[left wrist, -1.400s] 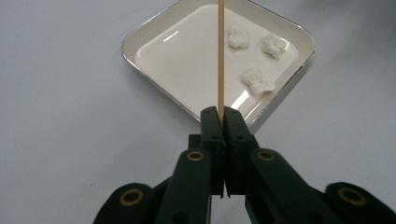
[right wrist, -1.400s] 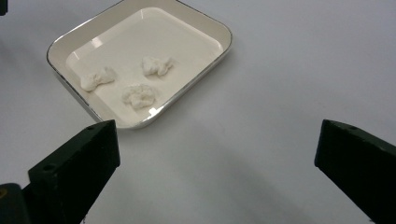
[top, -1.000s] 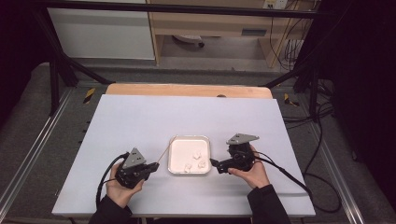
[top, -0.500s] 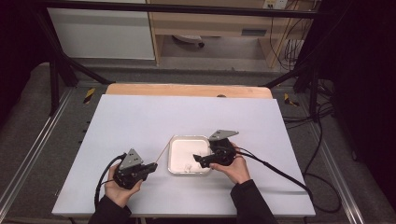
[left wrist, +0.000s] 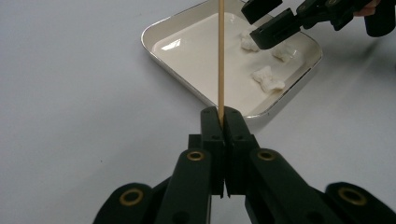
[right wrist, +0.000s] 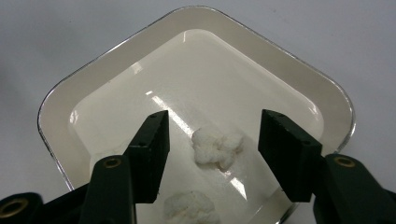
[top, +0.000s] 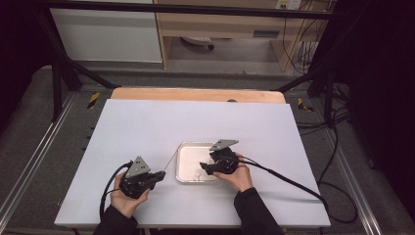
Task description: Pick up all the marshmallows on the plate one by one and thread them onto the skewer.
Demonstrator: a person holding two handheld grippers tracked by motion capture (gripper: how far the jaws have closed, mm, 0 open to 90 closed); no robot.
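Nearest to me, my left gripper (left wrist: 222, 119) sits on the near-left part of the white table (top: 147, 122), its jaws clamped flat on the base of a thin, straight wooden skewer (left wrist: 220, 56). The skewer runs forward from the jaws and points over the near rim of the shallow, square cream-white tray with rounded corners (right wrist: 60, 107) (the stick's tip runs out of the left gripper view, so I cannot tell where it ends).

Next out, my right gripper (right wrist: 212, 154) is held low over the tray, jaws spread wide. Between them lies one small, lumpy white soft piece (right wrist: 217, 144), flat on the glossy tray floor and touching neither jaw. A second white piece (right wrist: 189, 207) lies closer to the camera, below the gap. The left gripper view shows three pieces in all, apart from one another in the tray's far half, with the right gripper above them.

Step in hand, as I judge it: pick-up of one piece for threading onto the skewer. The grasp is not yet made.

Next move, as I read it:
1. Lower the right gripper until both jaws flank the piece.
2. Close gently; the piece looks soft and may crush or slide on the slick floor.
3. Lift and bring it to the skewer, held steady.
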